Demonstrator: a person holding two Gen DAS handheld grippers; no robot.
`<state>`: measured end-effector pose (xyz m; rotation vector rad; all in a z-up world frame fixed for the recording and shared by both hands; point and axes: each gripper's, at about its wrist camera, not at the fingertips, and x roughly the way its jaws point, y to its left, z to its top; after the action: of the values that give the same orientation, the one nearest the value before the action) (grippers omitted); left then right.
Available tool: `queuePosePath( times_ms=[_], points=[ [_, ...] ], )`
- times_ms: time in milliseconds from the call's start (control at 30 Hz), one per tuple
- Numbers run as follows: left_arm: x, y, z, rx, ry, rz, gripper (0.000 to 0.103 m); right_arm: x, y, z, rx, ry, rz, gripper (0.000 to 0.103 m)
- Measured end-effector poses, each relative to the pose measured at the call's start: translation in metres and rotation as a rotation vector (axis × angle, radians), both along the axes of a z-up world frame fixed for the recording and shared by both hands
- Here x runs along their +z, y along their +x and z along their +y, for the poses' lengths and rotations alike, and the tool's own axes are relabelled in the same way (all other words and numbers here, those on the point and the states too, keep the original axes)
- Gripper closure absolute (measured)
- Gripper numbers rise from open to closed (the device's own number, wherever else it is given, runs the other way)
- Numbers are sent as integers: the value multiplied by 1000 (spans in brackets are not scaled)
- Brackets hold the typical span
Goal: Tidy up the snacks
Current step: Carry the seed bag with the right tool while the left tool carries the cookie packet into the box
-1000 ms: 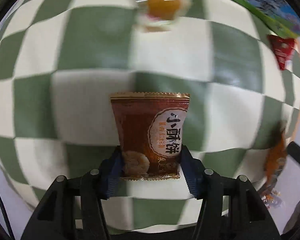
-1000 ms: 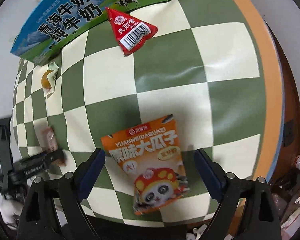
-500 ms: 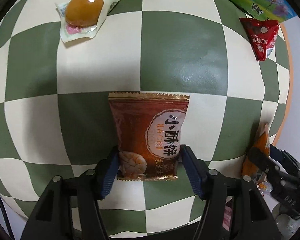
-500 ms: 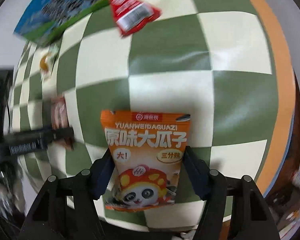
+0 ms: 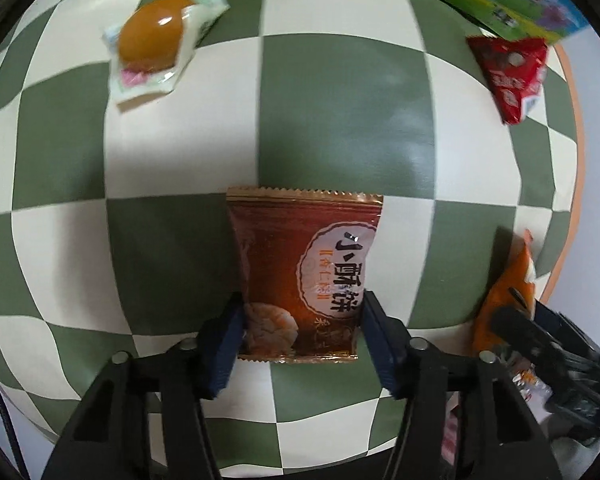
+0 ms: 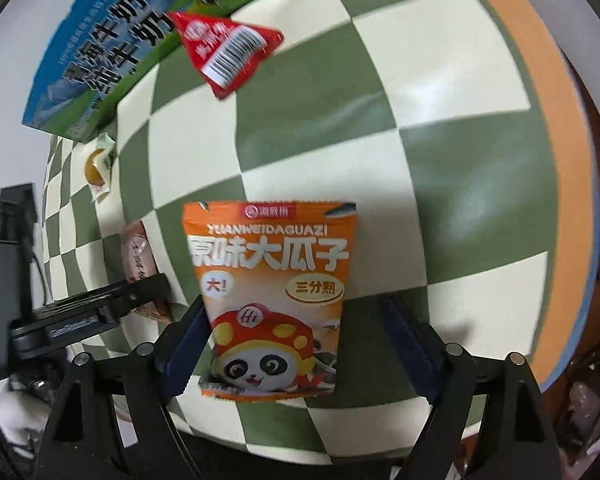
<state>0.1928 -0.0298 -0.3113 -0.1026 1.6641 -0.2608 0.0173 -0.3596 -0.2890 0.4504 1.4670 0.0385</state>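
**2 tools, 2 snack packs**

Left wrist view: The left tool (image 5: 302, 334) has its 2 blue pads pressed on the sides of a brown cookie pack (image 5: 304, 272). The pack sticks straight out in front, over the green and white checkered tabletop (image 5: 340, 120). A clear packet with a round orange snack (image 5: 162, 42) lies far up on the left. A red triangle pack (image 5: 512, 72) lies far up on the right, just below a blue and green milk box (image 5: 500, 4). At the right edge you can see the right tool (image 5: 540, 344) with an orange pack (image 5: 508, 304) in it.

Right wrist view: The right tool (image 6: 296, 344) has the orange seed pack (image 6: 272, 292) between its pads. The left pad touches the pack. The right pad looks a bit apart from it, so I cannot tell if the grip is tight. The red triangle pack (image 6: 228, 48) lies near the top, touching the milk box (image 6: 100, 60). The orange snack packet (image 6: 98, 168) is at the left. The left tool (image 6: 100, 312) shows at the left edge with the brown pack (image 6: 140, 256) in it.
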Motion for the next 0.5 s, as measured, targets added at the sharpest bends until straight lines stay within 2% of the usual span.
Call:
queuePosePath(
  times_ms=[33,100,133,300,333,500],
  points=[
    [1,-1,-3,-13,9,-7,49,-2,-1,4,12,-20,-8,16],
    [1,-3,-6,-16,15,-15,50,-4,-5,19,32,-71,-43,26],
    [3,-4,-6,-14,15,-18,50,-2,-5,22,44,-87,-53,39],
    [18,0,-20,-20,1,-50,50,8,-7,32,85,-124,-89,43],
    [22,4,-11,-23,-5,-58,50,9,-6,34,87,-123,-93,44],
    [66,9,-12,-22,-68,-133,50,34,4,30,67,-76,-148,45]
  ],
)
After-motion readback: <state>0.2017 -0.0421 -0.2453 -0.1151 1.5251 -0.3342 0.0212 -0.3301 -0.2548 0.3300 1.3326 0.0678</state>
